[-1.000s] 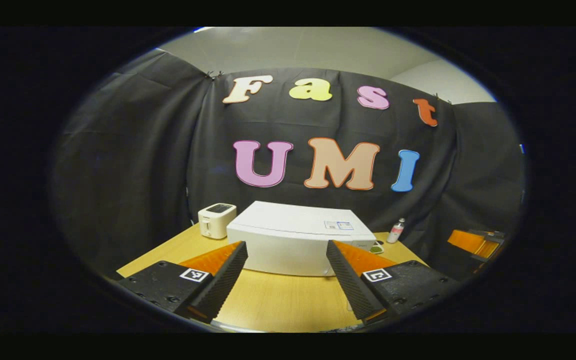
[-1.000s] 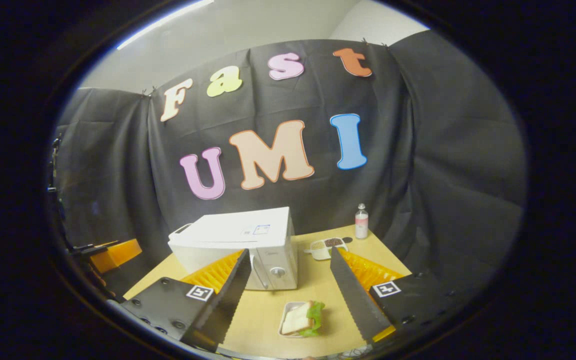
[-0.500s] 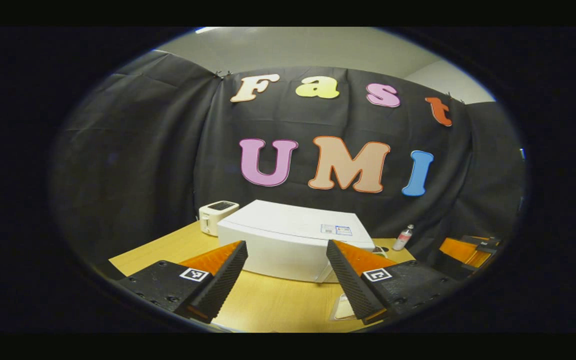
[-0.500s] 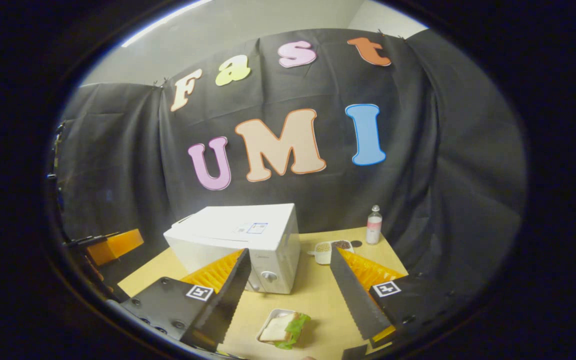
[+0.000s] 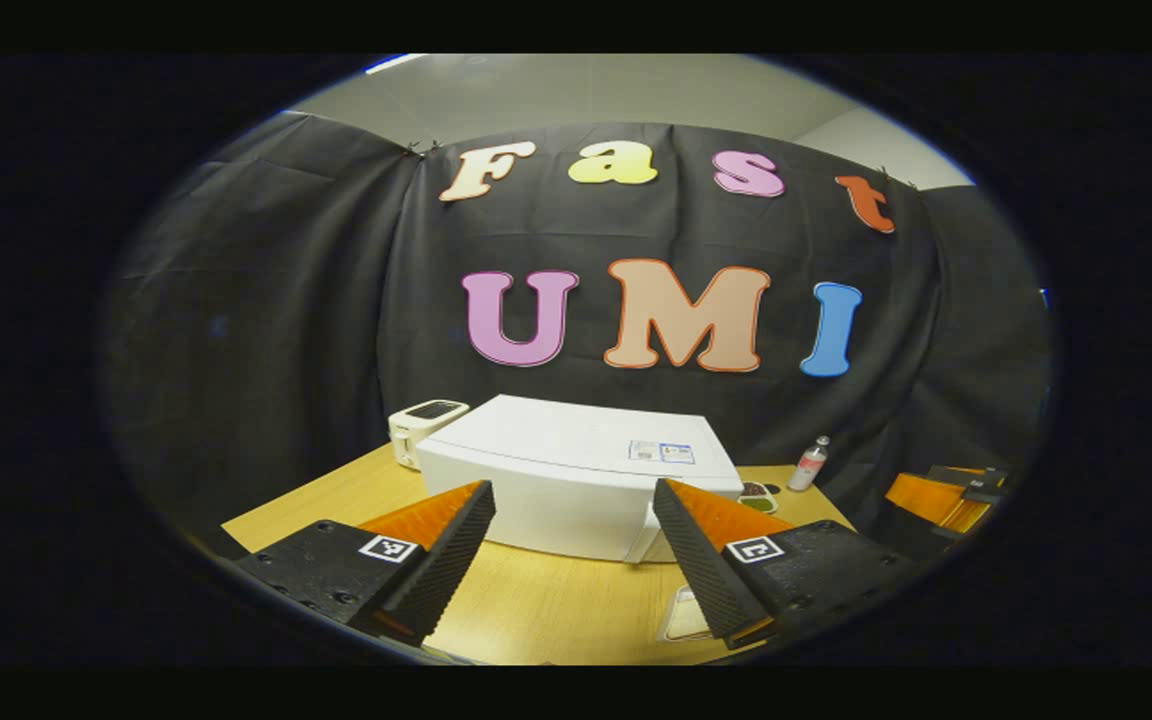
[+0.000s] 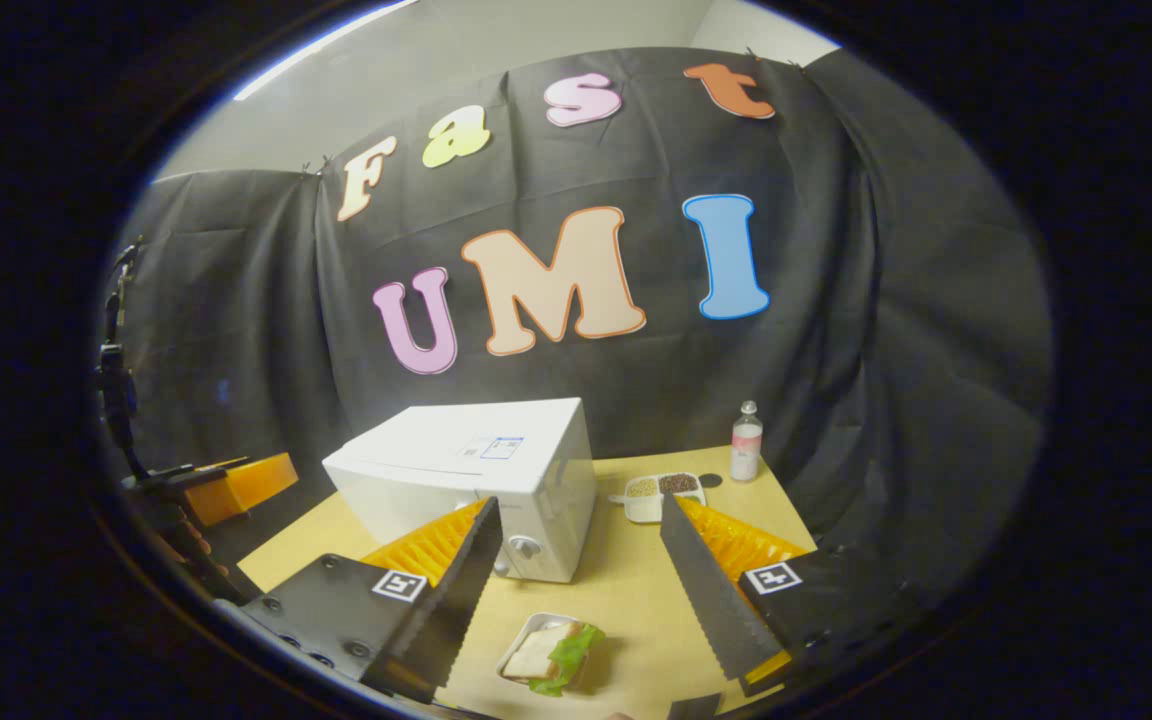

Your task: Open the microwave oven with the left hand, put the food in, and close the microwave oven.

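The sandwich has slid lower between the right gripper fingers since a second ago; it lies near the closed microwave on the table. Both grippers, left included, gape empty.

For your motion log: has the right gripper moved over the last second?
Yes. The right gripper has shifted: the sandwich tray and microwave slid left in its view.
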### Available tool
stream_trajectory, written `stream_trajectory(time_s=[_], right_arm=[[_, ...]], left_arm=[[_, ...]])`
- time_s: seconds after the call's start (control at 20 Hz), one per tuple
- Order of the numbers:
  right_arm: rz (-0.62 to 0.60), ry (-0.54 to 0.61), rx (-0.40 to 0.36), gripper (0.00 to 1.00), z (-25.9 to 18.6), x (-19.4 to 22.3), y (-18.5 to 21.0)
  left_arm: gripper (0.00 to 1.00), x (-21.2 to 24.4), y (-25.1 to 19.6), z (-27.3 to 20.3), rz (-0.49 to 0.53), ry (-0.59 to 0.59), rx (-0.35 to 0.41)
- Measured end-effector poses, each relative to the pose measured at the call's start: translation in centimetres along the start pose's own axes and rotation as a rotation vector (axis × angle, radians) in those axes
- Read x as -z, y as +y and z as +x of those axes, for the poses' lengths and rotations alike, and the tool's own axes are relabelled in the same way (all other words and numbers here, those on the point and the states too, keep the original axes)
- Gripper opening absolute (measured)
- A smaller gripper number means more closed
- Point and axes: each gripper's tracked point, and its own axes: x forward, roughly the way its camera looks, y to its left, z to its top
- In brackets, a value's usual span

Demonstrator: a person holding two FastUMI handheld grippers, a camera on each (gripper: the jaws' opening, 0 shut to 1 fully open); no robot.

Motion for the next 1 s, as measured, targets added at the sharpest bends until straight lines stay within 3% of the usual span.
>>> stream_trajectory(time_s=[0.05,0.1,0.3,0.4,0.6,0.75,0.8,0.85,0.9,1.0], right_arm=[[0.005,0.005,0.001,0.99,0.1,0.3,-0.2],[0.006,0.009,0.006,0.92,0.0,0.4,-0.3],[0.007,0.016,0.050,0.92,-0.3,0.9,-0.9],[0.019,0.022,0.073,0.92,-0.7,1.2,-1.0],[0.059,0.026,0.161,0.91,-1.8,1.8,-1.5],[0.069,0.051,0.210,0.91,-2.0,2.9,-2.4],[0.071,0.054,0.220,0.99,-2.0,3.0,-2.7],[0.070,0.060,0.232,0.91,-1.9,3.1,-3.1],[0.070,0.067,0.243,0.99,-1.9,3.3,-3.5],[0.073,0.076,0.258,0.99,-1.9,3.6,-4.2]], left_arm=[[0.96,0.6,-0.1,0.3,0.007,0.013,0.009],[0.96,1.4,-0.3,0.4,0.015,0.031,0.018],[0.93,5.3,-1.3,2.1,0.049,0.113,0.073],[0.97,7.2,-2.2,3.3,0.052,0.160,0.121],[0.95,12.3,-4.2,7.1,0.028,0.275,0.230],[0.95,15.5,-4.8,9.5,0.031,0.345,0.248],[0.95,16.3,-5.0,10.2,0.041,0.358,0.252],[0.95,16.9,-5.0,10.6,0.053,0.369,0.254],[0.95,17.7,-5.3,11.0,0.059,0.385,0.257],[0.95,18.7,-6.1,11.8,0.058,0.408,0.269]])
